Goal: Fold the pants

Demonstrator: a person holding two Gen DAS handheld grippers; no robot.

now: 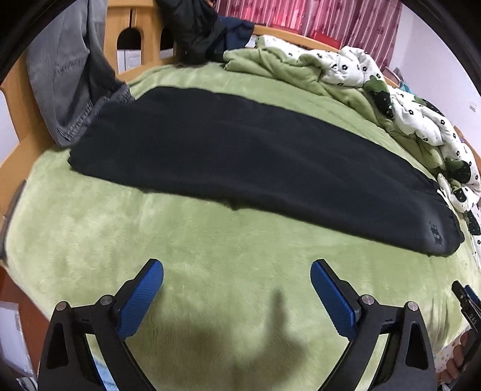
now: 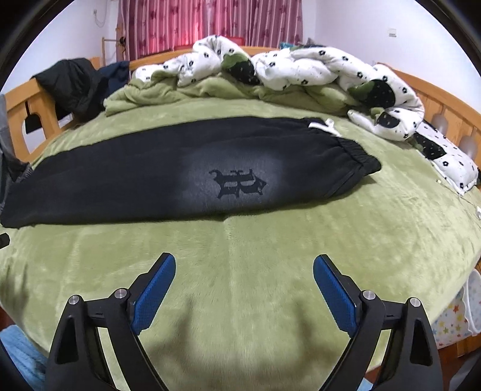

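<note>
Black pants (image 1: 240,162) lie flat across the green bed, folded lengthwise so one leg lies on the other, waistband at the right and cuffs at the left. In the right wrist view the pants (image 2: 150,177) show a dark emblem on a faded grey patch and a white drawstring at the waistband. My left gripper (image 1: 237,267) is open and empty, above the green blanket short of the pants' near edge. My right gripper (image 2: 244,261) is open and empty, also short of the near edge, in front of the emblem.
A green fleece blanket (image 2: 270,240) covers the bed. A bunched white and green quilt (image 2: 300,69) lies along the far side. Grey trousers (image 1: 69,75) and a dark jacket (image 1: 192,27) hang on the wooden bed frame (image 2: 445,102) at the left.
</note>
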